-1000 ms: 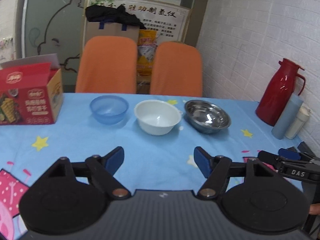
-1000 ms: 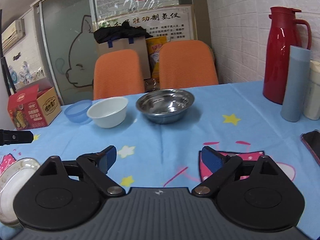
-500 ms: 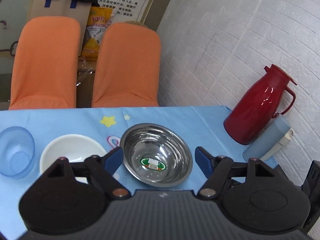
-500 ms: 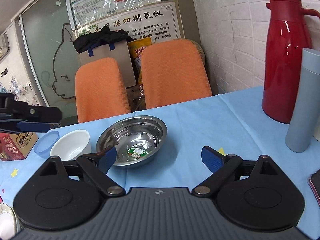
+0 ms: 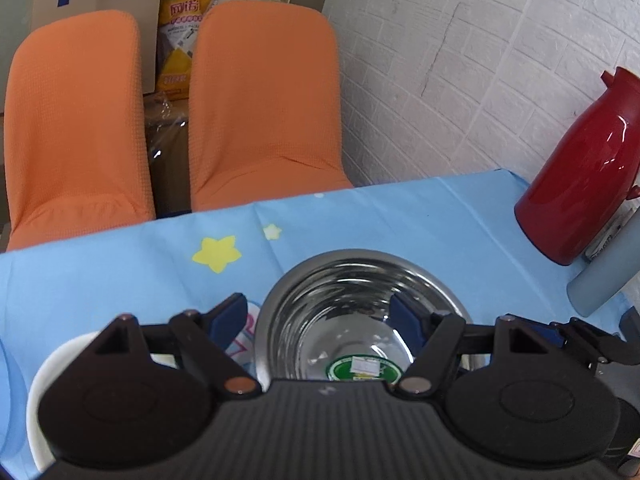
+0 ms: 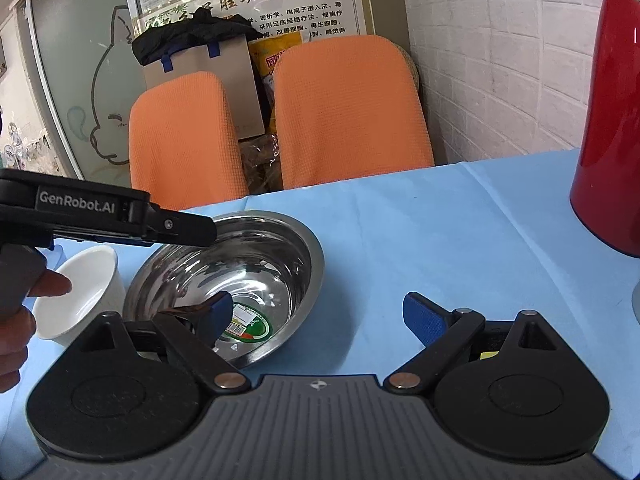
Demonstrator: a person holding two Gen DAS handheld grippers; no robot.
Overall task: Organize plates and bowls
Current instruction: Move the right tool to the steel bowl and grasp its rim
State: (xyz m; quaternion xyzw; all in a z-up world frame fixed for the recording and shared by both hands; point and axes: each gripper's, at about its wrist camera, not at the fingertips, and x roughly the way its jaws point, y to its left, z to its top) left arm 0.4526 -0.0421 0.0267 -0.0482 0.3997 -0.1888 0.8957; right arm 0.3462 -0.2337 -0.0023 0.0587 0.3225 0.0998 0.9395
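A steel bowl (image 5: pixel 344 304) (image 6: pixel 256 256) with a green sticker inside sits on the blue tablecloth. A white bowl (image 6: pixel 80 292) (image 5: pixel 40 384) stands just left of it. My left gripper (image 5: pixel 318 316) is open and hovers over the steel bowl's left side, its right fingertip above the bowl and its left fingertip outside the rim. My right gripper (image 6: pixel 316 314) is open at the bowl's near right rim, its left fingertip inside the bowl and its right fingertip over the cloth. The left gripper's body shows in the right wrist view (image 6: pixel 104 220) above the bowl.
A red thermos (image 5: pixel 592 168) (image 6: pixel 608 120) and a grey-blue bottle (image 5: pixel 604 268) stand at the right by the brick wall. Two orange chairs (image 5: pixel 264 96) (image 6: pixel 348 108) stand behind the table's far edge (image 5: pixel 360 192).
Both grippers have moved forward to the steel bowl. The left gripper swung right from the bowl row and now hangs over the steel bowl. The blue bowl has left view.
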